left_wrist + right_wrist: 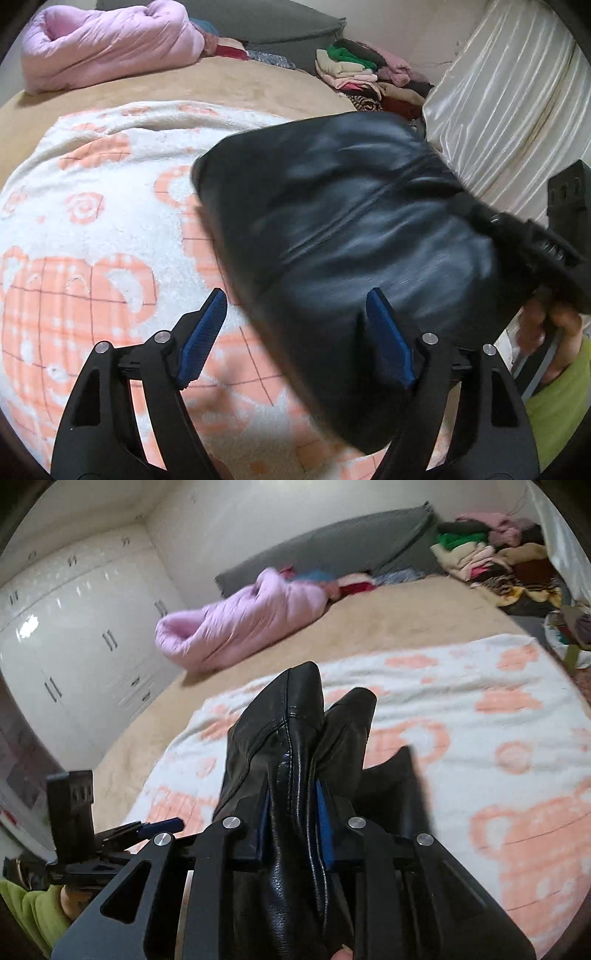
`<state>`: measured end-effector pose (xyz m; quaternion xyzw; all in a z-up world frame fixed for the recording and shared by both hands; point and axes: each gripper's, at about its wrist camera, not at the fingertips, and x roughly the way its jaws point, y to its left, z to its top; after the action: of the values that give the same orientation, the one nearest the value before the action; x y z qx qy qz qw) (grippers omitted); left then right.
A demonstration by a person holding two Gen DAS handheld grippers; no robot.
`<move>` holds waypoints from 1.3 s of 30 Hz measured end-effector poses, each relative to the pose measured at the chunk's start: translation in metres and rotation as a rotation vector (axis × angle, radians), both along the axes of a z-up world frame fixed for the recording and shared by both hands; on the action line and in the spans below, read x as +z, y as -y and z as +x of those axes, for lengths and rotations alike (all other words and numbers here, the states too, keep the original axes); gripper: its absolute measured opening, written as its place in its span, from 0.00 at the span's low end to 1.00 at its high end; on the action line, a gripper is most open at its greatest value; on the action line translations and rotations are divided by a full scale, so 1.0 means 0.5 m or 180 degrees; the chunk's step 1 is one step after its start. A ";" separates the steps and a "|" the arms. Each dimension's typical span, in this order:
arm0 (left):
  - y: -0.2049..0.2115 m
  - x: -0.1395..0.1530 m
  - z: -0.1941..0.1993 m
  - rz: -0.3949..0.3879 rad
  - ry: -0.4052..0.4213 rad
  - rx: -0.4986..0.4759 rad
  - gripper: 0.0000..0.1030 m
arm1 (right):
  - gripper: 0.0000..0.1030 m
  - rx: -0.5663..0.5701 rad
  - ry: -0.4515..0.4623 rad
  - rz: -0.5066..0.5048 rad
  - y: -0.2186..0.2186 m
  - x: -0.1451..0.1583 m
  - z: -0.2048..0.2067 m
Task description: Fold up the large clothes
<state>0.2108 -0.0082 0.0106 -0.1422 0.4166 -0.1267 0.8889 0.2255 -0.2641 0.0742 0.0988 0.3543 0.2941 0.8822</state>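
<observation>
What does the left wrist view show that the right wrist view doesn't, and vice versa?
Left wrist only: the left gripper from behind, blue pads wide apart with nothing pressed between them, and the black leather garment as a broad hanging bulk beside a pale satin curtain.

Right wrist only: the right gripper shut on the garment's seam, and the white glossy wardrobe.

Both: the garment, the orange-and-white blanket, the tan bedspread, the pink puffer jacket, the grey headboard cushion and the pile of clothes.
</observation>
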 end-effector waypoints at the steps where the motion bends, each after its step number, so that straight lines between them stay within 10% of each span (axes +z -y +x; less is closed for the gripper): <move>1: 0.002 -0.005 0.005 -0.0023 -0.0030 0.0000 0.73 | 0.20 -0.0076 -0.0057 0.0074 0.028 -0.011 0.007; 12: 0.085 -0.088 0.063 -0.0069 -0.0522 -0.0180 0.89 | 0.30 -0.0432 -0.0795 0.0271 0.118 -0.225 0.044; 21: 0.106 -0.091 0.075 0.0076 -0.0497 -0.0184 0.92 | 0.84 -0.0488 -0.0673 0.0341 0.165 -0.168 -0.010; 25: 0.105 -0.087 0.072 0.0133 -0.0463 -0.0164 0.92 | 0.83 -0.0293 -0.1006 0.0377 0.178 -0.204 -0.014; 28: 0.112 -0.087 0.075 0.0145 -0.0478 -0.0187 0.92 | 0.60 -0.0214 -0.1262 0.0474 0.189 -0.251 -0.008; 39: 0.109 -0.095 0.074 0.0240 -0.0476 -0.0222 0.92 | 0.50 -0.0320 -0.1444 0.0850 0.181 -0.316 -0.013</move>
<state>0.2476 -0.0628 -0.0367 -0.1031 0.4910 -0.1308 0.8551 0.2190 -0.3544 -0.0838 0.2951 0.4957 0.2644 0.7729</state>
